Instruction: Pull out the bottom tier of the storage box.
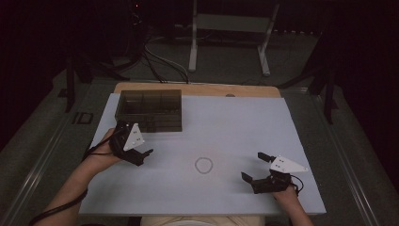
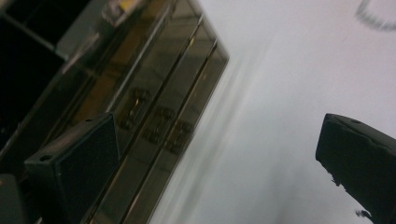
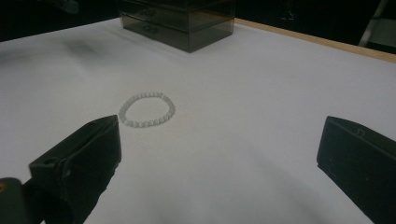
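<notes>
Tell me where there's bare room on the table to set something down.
The right half is free, between the bead bracelet, the right tool and the far edge. The far left is crowded: the smoked drawer box with the left tool beside it.

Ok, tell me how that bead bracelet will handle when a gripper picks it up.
The bead bracelet is a loop of small pale beads, so it will probably sag and lose its ring shape when lifted by one side. It looks light. The rounded beads may slip or roll between the right gripper jaws, which stand wide open.
</notes>
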